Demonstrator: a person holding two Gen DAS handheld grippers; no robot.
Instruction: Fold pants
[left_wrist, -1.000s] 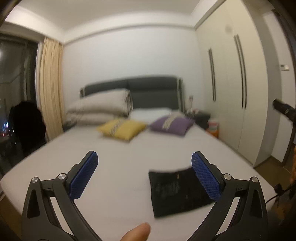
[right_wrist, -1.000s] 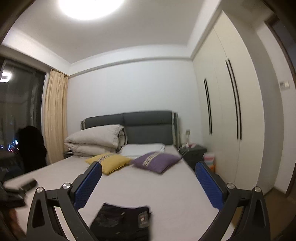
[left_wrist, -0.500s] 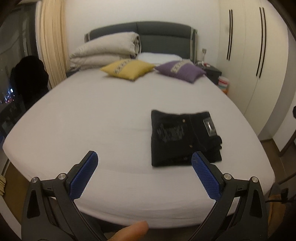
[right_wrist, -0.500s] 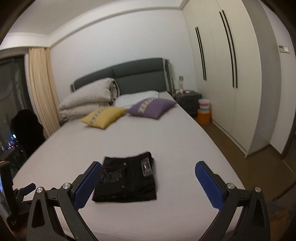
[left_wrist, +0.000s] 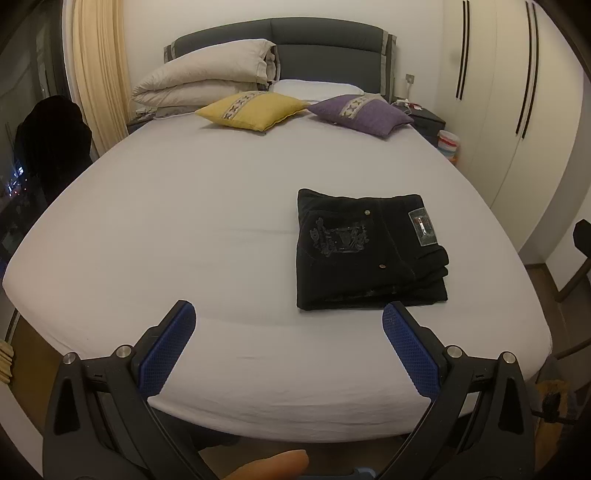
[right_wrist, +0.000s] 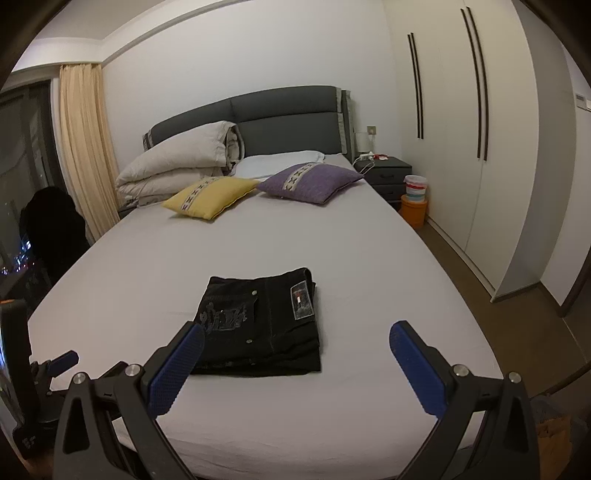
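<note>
Black pants (left_wrist: 365, 251) lie folded into a compact rectangle on the white bed (left_wrist: 184, 229), toward its near right side; a grey label and an embroidered pocket face up. The same pants (right_wrist: 262, 325) appear centre-low in the right wrist view. My left gripper (left_wrist: 288, 328) hangs open above the bed's foot edge, short of the pants and holding nothing. Its right fingertip lines up with the pants' near edge. My right gripper (right_wrist: 297, 343) is open too, empty, held back from the pants. A fingertip (left_wrist: 273, 463) shows at the bottom.
A yellow cushion (left_wrist: 255, 110), a purple cushion (left_wrist: 362, 114) and a folded duvet (left_wrist: 207, 79) lie at the headboard. White wardrobes (right_wrist: 480, 122) line the right wall. A nightstand (right_wrist: 384, 173) and stacked tubs (right_wrist: 415, 201) stand beside the bed. A dark chair (left_wrist: 51, 136) is at left.
Both cameras have tilted down from the far wall toward the bed, so the folded pants sit fully in view. The pants have not moved. Both grippers stay open.
</note>
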